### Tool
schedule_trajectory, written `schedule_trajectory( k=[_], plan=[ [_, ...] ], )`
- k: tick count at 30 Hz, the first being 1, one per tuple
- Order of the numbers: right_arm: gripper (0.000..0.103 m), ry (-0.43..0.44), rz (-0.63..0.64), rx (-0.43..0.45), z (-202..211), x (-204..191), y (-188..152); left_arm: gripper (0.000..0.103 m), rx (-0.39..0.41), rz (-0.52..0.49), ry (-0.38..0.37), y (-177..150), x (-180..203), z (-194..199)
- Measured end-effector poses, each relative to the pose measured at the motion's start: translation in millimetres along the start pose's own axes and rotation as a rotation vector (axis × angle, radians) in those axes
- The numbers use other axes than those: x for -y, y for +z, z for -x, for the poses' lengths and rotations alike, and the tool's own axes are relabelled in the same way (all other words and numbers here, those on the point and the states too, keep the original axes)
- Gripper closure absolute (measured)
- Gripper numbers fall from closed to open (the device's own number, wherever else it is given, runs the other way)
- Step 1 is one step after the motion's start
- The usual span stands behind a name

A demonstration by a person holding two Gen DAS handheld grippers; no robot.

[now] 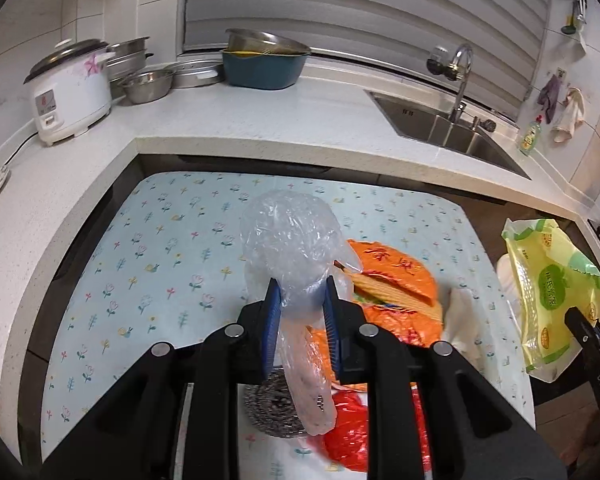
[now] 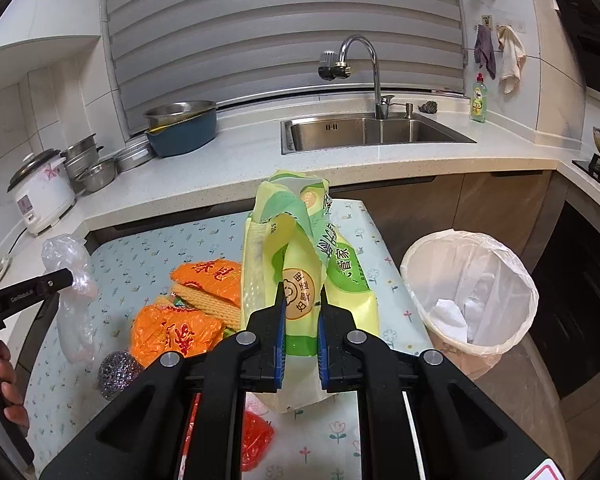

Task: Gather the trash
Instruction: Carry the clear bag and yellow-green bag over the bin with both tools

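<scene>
The right gripper (image 2: 300, 320) has its blue pads pressed on the lower half of a yellow-green wrapper (image 2: 300, 256), which stands nearly upright out of the jaws, its long axis running up and away from the fingers with the torn top flopping over. The left gripper (image 1: 300, 312) is likewise clamped, on a clear plastic bag (image 1: 288, 240) pinched at its waist, one crumpled end ballooning up beyond the fingertips and a thin tail hanging down behind them. Both pieces are clear of the flower-patterned table (image 2: 204, 236). What the next move turns on is the lined trash bin (image 2: 472, 292): in the right wrist view it stands on the floor just beside the table's right edge, lower than the held wrapper and off to the right of the jaws, with its mouth open upward. The right hand looks much the nearer to it; the left gripper shows at the far left of that view, well apart from the bin, with the table between. So the wrapper would likely go first, carried right and down. Left on the table are the orange snack packets (image 2: 196, 304), a steel scourer (image 2: 118, 372) and a red wrapper (image 2: 256, 436)
</scene>
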State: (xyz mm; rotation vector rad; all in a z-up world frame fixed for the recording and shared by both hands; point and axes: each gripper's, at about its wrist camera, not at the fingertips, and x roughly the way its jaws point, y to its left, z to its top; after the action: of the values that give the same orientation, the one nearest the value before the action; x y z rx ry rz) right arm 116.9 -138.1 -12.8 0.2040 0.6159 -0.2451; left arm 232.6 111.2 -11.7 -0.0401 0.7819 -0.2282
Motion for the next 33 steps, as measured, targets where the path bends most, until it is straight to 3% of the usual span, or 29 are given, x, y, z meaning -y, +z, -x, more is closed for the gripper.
schedule_trajectory(
  k=[13, 33],
  plan=[
    [0.091, -0.049, -0.079, 0.025, 23, 72, -2, 0.083, 0.007, -0.147, -0.093, -5, 117, 9],
    [0.091, -0.144, -0.207, 0.022, 16, 185, -8, 0.083, -0.057, -0.352, -0.212, -31, 265, -21]
  ],
)
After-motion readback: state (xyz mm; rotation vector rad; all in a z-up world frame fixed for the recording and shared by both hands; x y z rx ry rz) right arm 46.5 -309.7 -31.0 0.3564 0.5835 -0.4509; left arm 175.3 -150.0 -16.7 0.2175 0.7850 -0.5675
